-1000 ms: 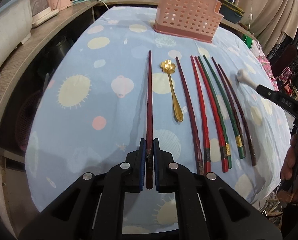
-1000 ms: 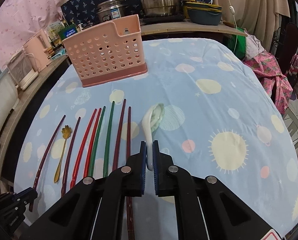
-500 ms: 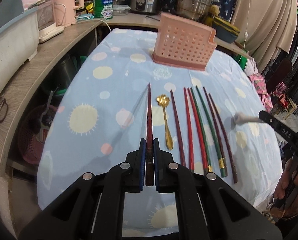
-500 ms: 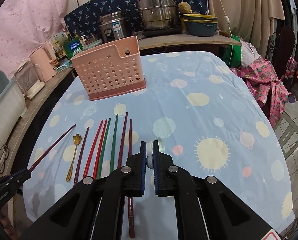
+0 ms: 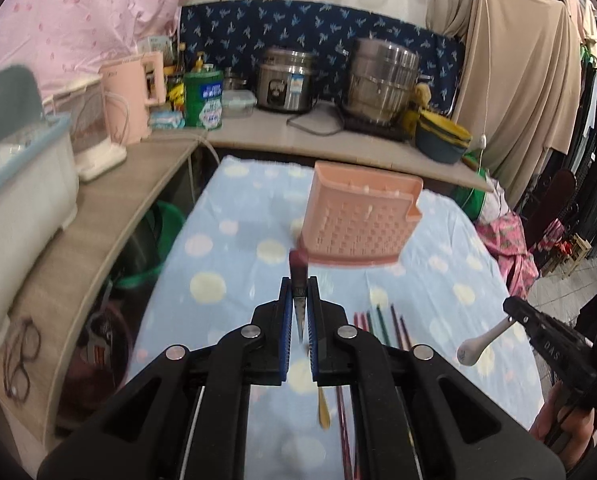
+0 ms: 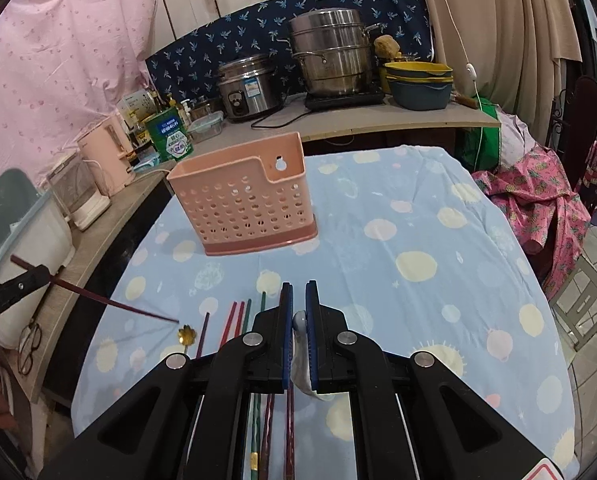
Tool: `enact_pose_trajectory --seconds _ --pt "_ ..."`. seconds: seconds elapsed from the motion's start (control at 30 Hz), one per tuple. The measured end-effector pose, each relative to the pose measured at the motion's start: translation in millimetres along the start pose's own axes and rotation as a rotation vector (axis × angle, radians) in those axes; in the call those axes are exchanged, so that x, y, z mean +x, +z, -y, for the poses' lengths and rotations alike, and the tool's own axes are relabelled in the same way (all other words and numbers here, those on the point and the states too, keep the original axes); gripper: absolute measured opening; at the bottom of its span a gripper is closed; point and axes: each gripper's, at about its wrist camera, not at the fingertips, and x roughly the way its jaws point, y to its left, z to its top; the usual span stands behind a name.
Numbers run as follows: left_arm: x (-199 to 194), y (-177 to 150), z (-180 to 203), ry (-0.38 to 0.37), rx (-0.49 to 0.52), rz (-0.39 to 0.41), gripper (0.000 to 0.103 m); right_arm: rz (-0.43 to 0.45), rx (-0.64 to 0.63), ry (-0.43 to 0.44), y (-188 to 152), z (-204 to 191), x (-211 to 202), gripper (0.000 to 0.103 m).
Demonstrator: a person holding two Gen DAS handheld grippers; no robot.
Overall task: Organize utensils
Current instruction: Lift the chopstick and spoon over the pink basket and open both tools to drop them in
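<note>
Two utensils have left the cloth-covered counter [image 6: 438, 240] since a second ago: your left gripper [image 5: 299, 300] is clamped on the dark red chopstick [image 5: 298, 270], now raised clear, and your right gripper [image 6: 299, 312] is pinched on the white ceramic spoon [image 6: 300, 356], also lifted. Both pickups look done, so what remains is carrying them to the pink perforated basket [image 6: 242, 204], while the gold spoon [image 6: 186, 334] and remaining chopsticks [image 6: 234, 320] wait on the cloth.

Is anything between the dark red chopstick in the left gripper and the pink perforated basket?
Nothing visible: only bare tablecloth lies between the dark red chopstick and the pink perforated basket.
</note>
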Motion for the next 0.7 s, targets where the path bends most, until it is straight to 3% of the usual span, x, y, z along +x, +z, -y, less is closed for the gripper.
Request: enact_pose_trajectory --seconds 0.4,0.7 --pt "4.2 117.3 20.9 -0.052 0.003 0.197 0.007 0.059 0.083 0.122 94.2 -4.0 36.6 0.006" --pt "35.1 169.9 32.9 -0.051 0.004 0.259 0.007 0.116 0.162 0.182 160.5 -2.6 81.2 0.006"
